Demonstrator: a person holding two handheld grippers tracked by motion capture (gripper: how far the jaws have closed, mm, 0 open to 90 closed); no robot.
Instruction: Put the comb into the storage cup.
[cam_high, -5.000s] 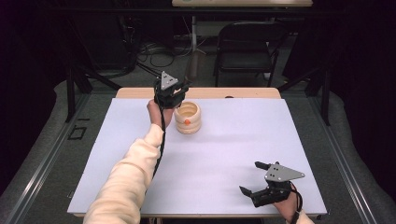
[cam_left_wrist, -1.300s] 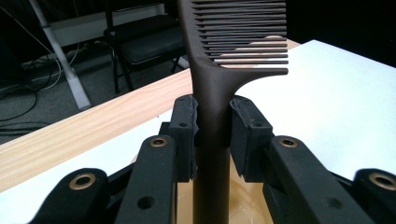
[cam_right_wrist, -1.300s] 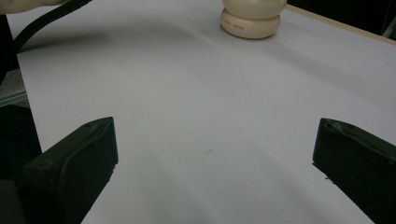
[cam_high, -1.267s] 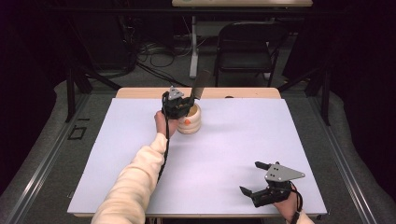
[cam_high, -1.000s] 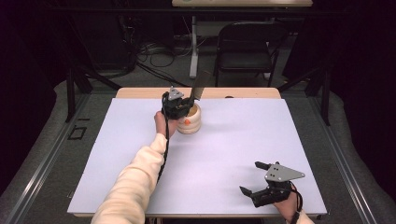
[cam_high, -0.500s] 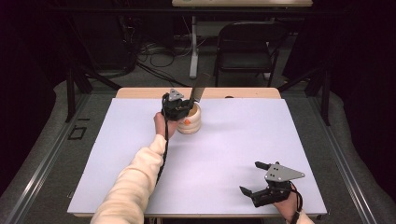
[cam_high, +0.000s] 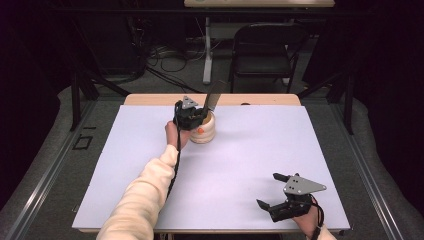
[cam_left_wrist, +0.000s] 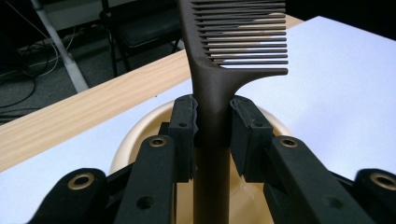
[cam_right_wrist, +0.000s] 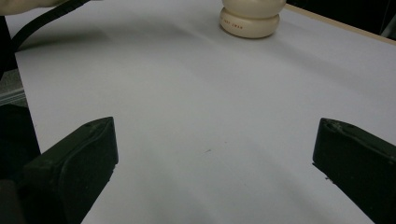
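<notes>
A person sits at a rectangular table (cam_high: 125, 190) covered with a pale lavender sheet, with a strip of light wood showing along its far edge. Each hand holds a black two-jaw gripper.

The left gripper (cam_high: 196, 116) is near the middle of the far edge, at the end of an arm in a cream sleeve (cam_high: 142, 192). Its jaws are clamped tight on the handle of a dark brown plastic comb (cam_left_wrist: 219, 88). The comb stands nearly upright, its toothed end rising above the jaws and leaning slightly toward the far edge. In the left gripper view both black pads (cam_left_wrist: 184, 128) press against the sides of the handle, just below where the teeth begin. The lower part of the handle runs down into a round, cream-coloured ceramic pot (cam_high: 206, 133) with a ribbed outer wall, which stands on the sheet directly under the gripper.

The right gripper (cam_high: 272, 195) is near the table's near right corner, well apart from the pot. Its jaws stand wide open with nothing between them, and bare sheet lies beneath them. In the right gripper view the cream pot sits far off at the top.
</notes>
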